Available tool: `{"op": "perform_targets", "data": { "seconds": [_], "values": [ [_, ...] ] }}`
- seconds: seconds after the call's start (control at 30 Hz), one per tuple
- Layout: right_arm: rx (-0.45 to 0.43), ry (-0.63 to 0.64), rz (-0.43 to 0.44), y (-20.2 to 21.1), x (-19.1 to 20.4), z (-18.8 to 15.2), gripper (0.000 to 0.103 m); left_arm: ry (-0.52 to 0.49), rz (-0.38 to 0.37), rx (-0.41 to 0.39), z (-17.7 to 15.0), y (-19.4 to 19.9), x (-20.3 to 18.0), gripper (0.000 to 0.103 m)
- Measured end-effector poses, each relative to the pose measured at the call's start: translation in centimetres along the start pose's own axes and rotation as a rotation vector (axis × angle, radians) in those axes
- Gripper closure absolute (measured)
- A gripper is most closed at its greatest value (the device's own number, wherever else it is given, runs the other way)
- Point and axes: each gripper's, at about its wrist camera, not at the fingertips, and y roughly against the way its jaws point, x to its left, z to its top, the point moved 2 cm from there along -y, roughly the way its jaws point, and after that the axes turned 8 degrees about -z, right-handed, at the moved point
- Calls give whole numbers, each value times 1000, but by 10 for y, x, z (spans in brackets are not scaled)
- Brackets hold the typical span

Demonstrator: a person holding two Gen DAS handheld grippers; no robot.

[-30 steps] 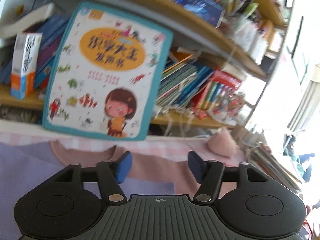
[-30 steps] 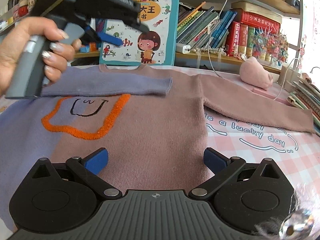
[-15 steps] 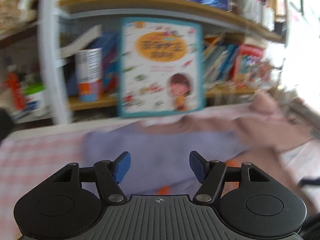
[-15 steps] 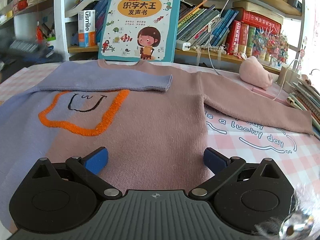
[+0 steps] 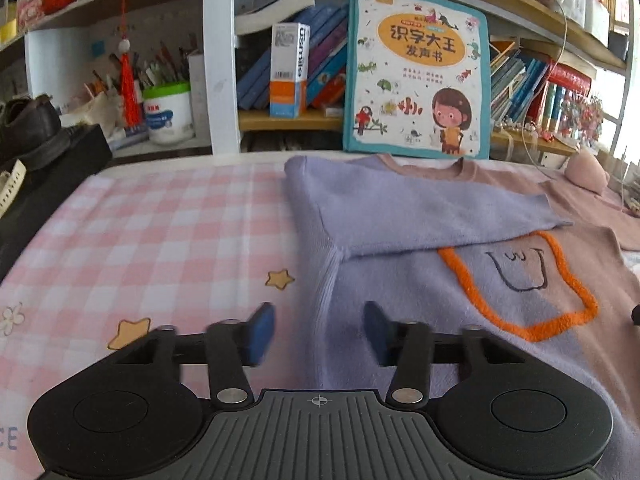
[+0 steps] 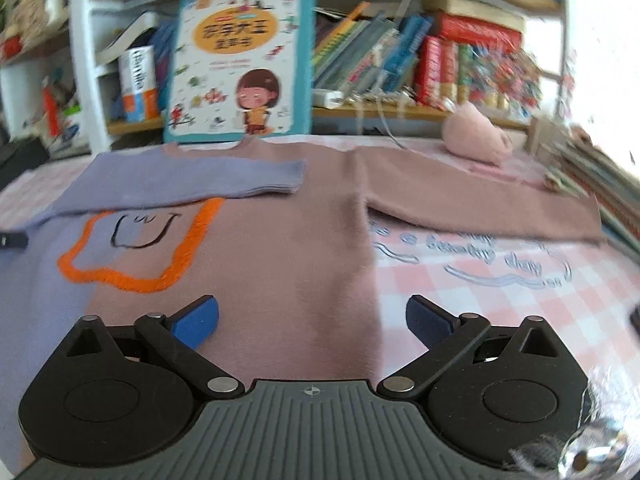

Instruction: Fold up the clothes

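Item: sweater point(image 6: 280, 248), lilac and pink, lying flat and face up on the checked tabletop point(image 5: 160, 232), collar toward the far shelf point(image 5: 288, 122) where a picture book point(image 5: 416, 72) is standing. Lilac sleeve point(image 5: 420, 212) is lying folded across the chest, cuff just above the orange outline point(image 6: 132, 248); pink sleeve point(image 6: 480, 204) is stretching out flat to the right, unfolded, cuff near a stack of books point(image 6: 592, 184). Left hand-held gripper point(image 5: 318, 334) is hovering low over the sweater's left side seam, jaws apart and straddling the edge, gripping nothing. Right hand-held gripper point(image 6: 312, 320) is hovering over the near pink half by the right edge, jaws wide, empty. Step in hand, as judged: one sleeve folded in, the other pending. Next move is probably calling for the right hand-held gripper to reach far right, pinch the pink cuff and carry it leftward across the chest.
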Motion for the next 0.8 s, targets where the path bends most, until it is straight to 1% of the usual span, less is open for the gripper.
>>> {"op": "perform_targets", "data": {
  "seconds": [0.07, 0.1, 0.13, 0.2, 0.23, 0.27, 0.3, 0.33, 0.37, 0.4, 0.47, 0.53, 0.6, 0.67, 0.8],
  "values": [
    [19, -24, -11, -1, -7, -1, 9, 13, -15, 2, 0, -3, 2, 67],
    [27, -34, -17, -1, -11, -2, 18, 17, -19, 2, 0, -5, 3, 70],
    [33, -41, -24, -1, -14, -2, 23, 18, -22, -2, -1, -5, 4, 73],
    [35, -50, -34, -1, -18, -2, 27, 22, -26, -9, 0, -6, 5, 73],
    [35, -56, -35, 0, -19, -2, 33, 28, -29, -13, 0, -5, 5, 73],
    [35, -60, -36, 0, -20, -2, 37, 32, -31, -17, -1, -5, 6, 73],
    [34, -59, -34, 0, -20, -1, 46, 32, -33, -20, -1, -4, 6, 74],
    [33, -55, -31, 0, -19, -1, 58, 33, -32, -22, -2, -3, 6, 77],
    [33, -52, -23, 0, -18, -1, 65, 33, -36, -23, -2, -3, 6, 81],
    [34, -50, -12, 0, -16, 0, 75, 37, -46, -23, -2, -2, 7, 91],
    [39, -41, 2, 0, -13, 1, 81, 78, -78, -25, -2, 1, 12, 96],
    [44, -33, 21, 0, -9, 3, 92, 110, -91, -29, -2, 4, 18, 98],
    [45, -16, 25, 0, -4, 4, 92, 123, -96, -28, -3, 7, 21, 98],
    [42, 4, 28, 1, 1, 4, 92, 110, -77, -23, -4, 11, 22, 98],
    [50, 1, 81, 3, 12, 3, 92, 113, -38, -20, -6, 21, 34, 98]
  ]
}}
